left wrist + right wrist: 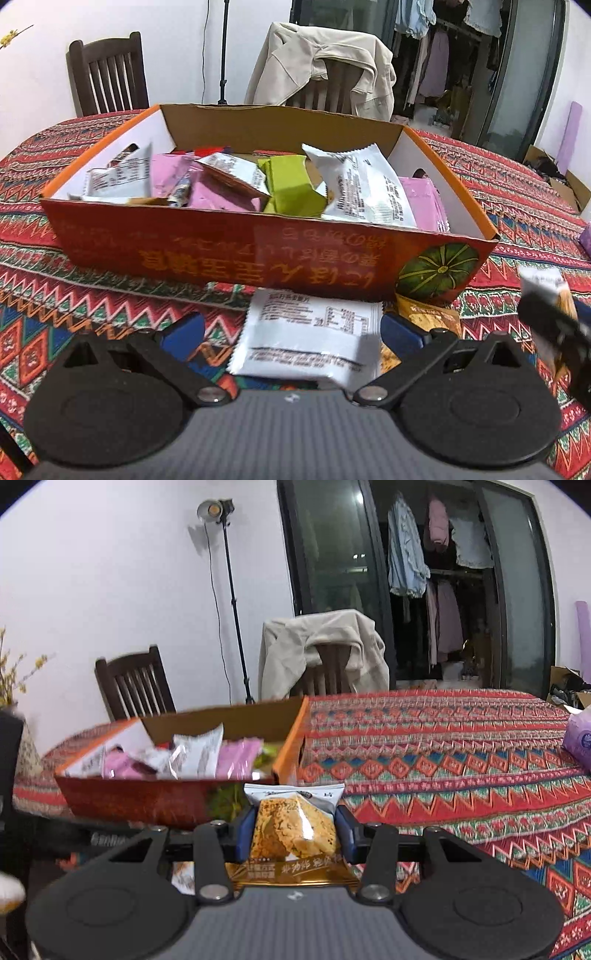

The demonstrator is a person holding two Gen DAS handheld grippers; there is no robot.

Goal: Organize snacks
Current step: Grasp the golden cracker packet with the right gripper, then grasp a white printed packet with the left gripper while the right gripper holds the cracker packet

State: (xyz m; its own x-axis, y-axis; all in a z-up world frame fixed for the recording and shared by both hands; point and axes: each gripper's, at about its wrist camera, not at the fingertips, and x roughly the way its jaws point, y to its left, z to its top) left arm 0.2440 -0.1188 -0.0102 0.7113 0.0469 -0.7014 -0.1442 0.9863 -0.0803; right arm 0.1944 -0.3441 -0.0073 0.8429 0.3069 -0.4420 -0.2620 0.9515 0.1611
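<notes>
Gold snack pkt (295, 827) pinched in right claw (295, 830), held above desk, just in front of orange box (258, 254). Box on patterned cloth (517, 206), full of pink, green, white pkts. White sachet (310, 332) flat on desk w/ left claw (293, 328) spread wide around it, pads not touching.

White walls, two dark wooden chairs (135, 686), a lit studio lamp (216, 509) and dark glass doors (332, 565).
</notes>
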